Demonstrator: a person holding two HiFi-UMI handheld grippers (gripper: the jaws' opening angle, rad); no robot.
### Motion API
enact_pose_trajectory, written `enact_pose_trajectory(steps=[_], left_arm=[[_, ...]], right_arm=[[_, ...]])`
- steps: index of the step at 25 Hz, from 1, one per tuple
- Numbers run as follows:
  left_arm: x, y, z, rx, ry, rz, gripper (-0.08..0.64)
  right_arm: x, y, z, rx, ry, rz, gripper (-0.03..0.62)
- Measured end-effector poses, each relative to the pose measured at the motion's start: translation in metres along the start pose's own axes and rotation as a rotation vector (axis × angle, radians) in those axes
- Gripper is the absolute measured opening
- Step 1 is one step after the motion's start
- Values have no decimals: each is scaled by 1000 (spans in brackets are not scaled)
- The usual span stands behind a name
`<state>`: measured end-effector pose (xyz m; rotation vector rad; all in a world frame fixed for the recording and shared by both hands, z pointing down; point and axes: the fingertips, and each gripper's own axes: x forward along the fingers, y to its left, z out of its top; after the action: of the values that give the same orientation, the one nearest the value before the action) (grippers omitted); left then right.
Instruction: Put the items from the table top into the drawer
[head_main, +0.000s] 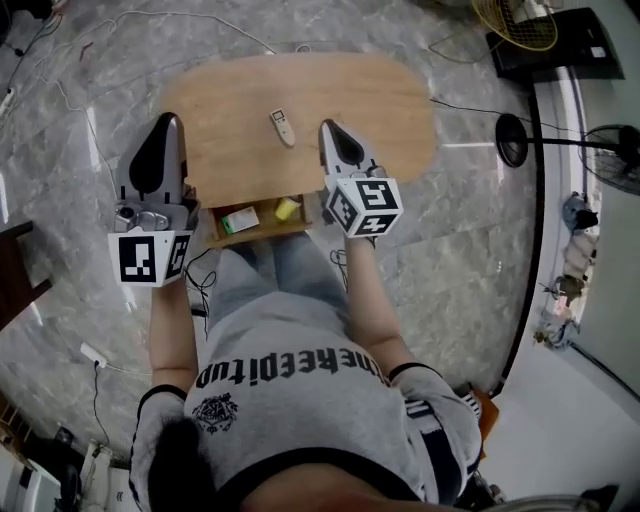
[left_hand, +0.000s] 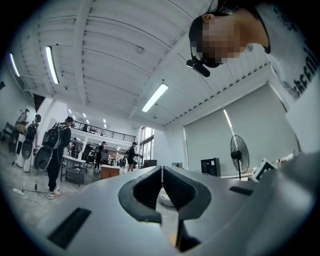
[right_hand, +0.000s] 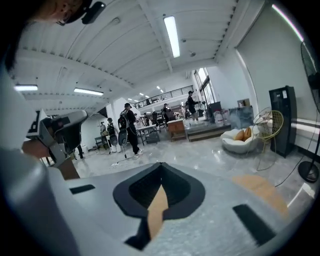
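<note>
1 small item (head_main: 283, 127) on worktop (head_main: 390, 105); drawer (head_main: 262, 236) at worktop's near edge holds 2: box (head_main: 240, 220), yellow thing (head_main: 287, 208). L hand-held gripper (head_main: 168, 120) & R hand-held gripper (head_main: 328, 126) both closed, empty.

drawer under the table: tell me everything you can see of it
The drawer is pulled open toward the person from under the near edge of the table. It looks like the same light wood and is a shallow, open-topped tray. Only a part shows, between the left gripper and the right gripper. Inside lie a green-and-white box and, to its right and apart from it, a small yellow item. Whether either gripper touches the drawer cannot be told.
</note>
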<state>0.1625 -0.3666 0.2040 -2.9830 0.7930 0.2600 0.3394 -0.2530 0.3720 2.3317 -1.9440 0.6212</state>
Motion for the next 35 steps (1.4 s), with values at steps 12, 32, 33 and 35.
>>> enact_pose_trajectory(steps=[12,32,33,35], left_arm=[[-7,2,-45,3,39,160,12],[-27,0,-124,-21,98,254,12],[-28,1,-128,-23,101,258,12],[-31,4,-137,-29,106,267,12]], right_arm=[[63,-26,-106,54,286,141,3],[128,-50,-263,12,640,198,76],[133,-51,-268,8,651,197,81],[142,-53,-279,-3,669,190,94]])
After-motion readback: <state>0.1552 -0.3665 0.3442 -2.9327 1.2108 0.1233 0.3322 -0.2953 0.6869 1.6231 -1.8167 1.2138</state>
